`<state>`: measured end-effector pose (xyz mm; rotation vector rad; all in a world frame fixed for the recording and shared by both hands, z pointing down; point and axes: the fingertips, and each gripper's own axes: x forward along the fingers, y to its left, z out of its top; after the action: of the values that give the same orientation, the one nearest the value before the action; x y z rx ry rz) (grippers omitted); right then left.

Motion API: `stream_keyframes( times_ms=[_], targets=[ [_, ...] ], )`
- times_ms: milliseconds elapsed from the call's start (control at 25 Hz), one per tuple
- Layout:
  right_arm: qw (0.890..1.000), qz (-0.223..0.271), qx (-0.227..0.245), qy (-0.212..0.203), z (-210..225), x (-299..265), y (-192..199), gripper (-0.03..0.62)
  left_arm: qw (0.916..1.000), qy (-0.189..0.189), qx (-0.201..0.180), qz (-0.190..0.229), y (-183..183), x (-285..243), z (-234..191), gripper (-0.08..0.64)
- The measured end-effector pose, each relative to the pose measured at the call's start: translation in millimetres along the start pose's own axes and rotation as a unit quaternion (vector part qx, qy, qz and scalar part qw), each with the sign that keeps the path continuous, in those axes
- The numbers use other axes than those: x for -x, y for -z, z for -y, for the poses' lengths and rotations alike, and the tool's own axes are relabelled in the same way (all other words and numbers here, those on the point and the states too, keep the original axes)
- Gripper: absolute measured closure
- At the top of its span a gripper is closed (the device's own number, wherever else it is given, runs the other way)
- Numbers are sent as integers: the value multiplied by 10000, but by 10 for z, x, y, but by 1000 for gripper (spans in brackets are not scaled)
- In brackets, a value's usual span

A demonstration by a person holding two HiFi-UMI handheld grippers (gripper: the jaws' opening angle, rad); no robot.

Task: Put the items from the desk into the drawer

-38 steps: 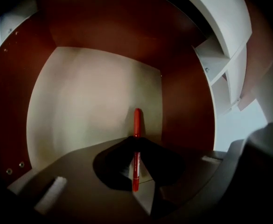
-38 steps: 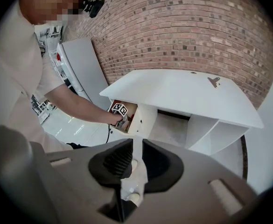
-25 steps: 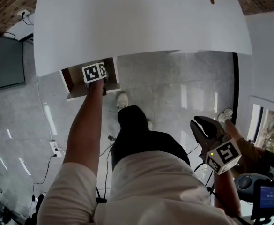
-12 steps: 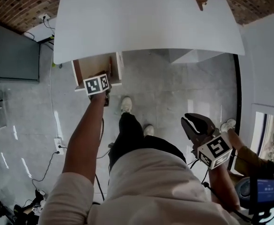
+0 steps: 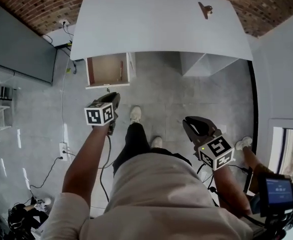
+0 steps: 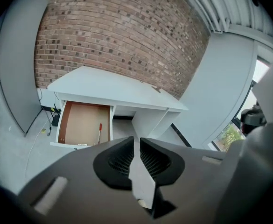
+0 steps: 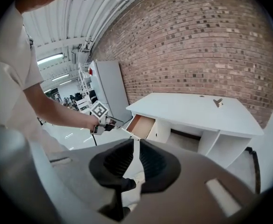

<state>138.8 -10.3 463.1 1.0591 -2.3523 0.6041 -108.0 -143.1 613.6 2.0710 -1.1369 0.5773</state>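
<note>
Nearest, the left claw (image 6: 135, 148) and the right claw (image 7: 136, 147) hang over the grey floor (image 5: 166, 99) in front of the person, each with its jaws drawn almost together on nothing, only a thin slit between the pads. Beyond the left claw and well apart from it, the drawer (image 5: 102, 70) stands pulled out under the left end of the white bench (image 5: 161, 29), and a red pen (image 6: 99, 132) lies inside along its right wall. Farthest off, what looks like a small binder clip (image 5: 205, 9) rests near the bench's far right corner, well away from both claws.
</note>
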Motion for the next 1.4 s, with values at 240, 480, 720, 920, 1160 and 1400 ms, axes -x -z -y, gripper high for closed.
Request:
stream_keyframes(
  times_ms=[240, 480, 720, 920, 1160, 1400],
  targets=[
    [9995, 170, 122, -228, -246, 40, -58, 575, 9990, 200, -295, 262, 47, 904, 644, 552],
    [9984, 501, 171, -209, -617, -99, -390, 589, 9945, 796, -674, 28, 125, 1444, 1063, 552],
    [9990, 325, 300, -61, -1095, -209, -389, 589, 9799, 1423, -1400, 37, -6, 1960, 1249, 552],
    [9987, 245, 441, -18, -1647, -534, -523, 589, 9690, 1778, -1709, 108, -38, 2467, 1001, 552],
    [9981, 331, 498, 144, -1844, -665, -636, 589, 9612, 2048, -1849, -1, 122, 2580, 905, 552],
    [9971, 315, 691, 36, -2143, -657, -745, 591, 9602, 2073, -1872, -97, 295, 2744, 870, 552]
  ],
)
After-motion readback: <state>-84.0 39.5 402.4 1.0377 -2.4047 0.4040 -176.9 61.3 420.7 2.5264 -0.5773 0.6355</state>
